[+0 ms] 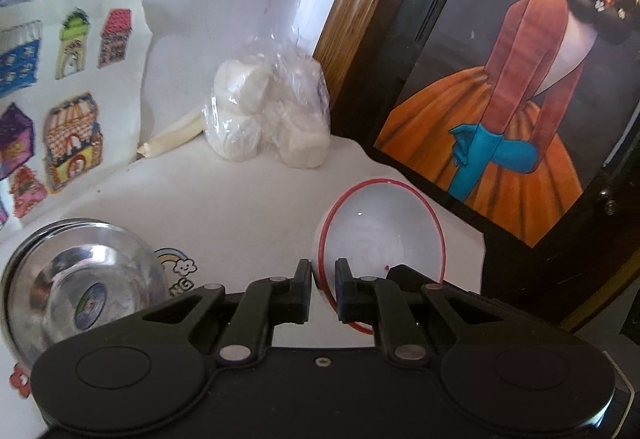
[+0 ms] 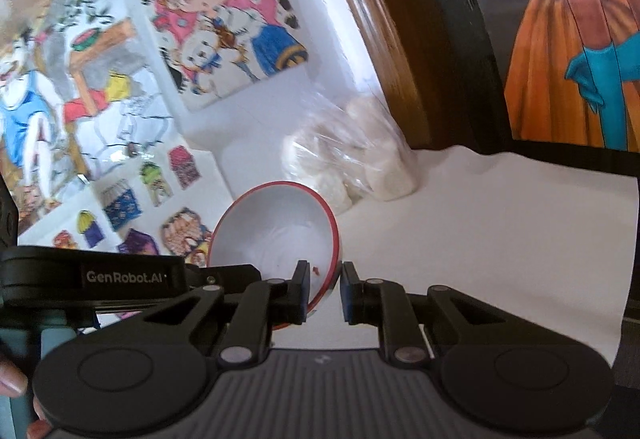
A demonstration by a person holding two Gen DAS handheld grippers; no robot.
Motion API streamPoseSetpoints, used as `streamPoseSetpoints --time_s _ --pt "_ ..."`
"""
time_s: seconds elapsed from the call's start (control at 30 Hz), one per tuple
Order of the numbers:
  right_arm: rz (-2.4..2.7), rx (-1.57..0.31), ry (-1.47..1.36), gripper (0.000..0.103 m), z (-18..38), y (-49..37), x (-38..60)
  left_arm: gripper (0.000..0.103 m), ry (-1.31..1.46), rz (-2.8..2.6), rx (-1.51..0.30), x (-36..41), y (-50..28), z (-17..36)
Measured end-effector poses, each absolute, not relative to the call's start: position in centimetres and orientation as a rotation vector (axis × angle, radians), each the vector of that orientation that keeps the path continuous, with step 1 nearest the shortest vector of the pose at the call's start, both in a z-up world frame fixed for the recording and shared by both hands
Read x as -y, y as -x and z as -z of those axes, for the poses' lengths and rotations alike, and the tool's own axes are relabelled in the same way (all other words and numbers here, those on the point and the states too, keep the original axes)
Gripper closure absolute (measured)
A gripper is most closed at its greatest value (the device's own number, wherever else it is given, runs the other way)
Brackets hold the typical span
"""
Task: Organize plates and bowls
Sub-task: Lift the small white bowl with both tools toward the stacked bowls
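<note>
The white bowl with a red rim (image 1: 380, 235) is tipped up on its side above the white tabletop (image 1: 248, 207), its rim wall clamped from both sides: the left gripper (image 1: 323, 289) pinches one edge between its narrowed fingers, and the right gripper (image 2: 325, 289) straddles the opposite edge, its left pad against the inside and its right pad just at the outside. In the right wrist view the left gripper reaches in level from the left, its side reading "GenRobot.AI". Left of the left gripper sits a steel bowl (image 1: 80, 287), beside printed letters "NG". Ahead of both lies a clear bag of white lumps (image 1: 272, 115).
</note>
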State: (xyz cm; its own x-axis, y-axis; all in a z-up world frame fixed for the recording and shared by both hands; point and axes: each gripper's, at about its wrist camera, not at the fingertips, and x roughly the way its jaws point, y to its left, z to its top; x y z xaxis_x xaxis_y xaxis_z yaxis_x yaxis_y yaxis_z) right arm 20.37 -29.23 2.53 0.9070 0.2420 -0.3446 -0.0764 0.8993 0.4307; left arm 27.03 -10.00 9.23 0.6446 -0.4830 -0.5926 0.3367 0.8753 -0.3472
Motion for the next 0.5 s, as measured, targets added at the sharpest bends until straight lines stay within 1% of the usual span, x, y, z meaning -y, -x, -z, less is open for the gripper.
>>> streamPoseSetpoints --time_s 0.3,0.5 --pt "-0.236 -0.361 -0.421 0.085 -4.1 -15.6 26.4 0.091 0.297 0.454 -0.686 5.9 -21.4 -10.8" --pt "-0.267 -0.334 -0.438 0.085 -4.6 -12.8 24.7 0.091 0.294 0.464 -0.618 4.2 -18.0 -11.4"
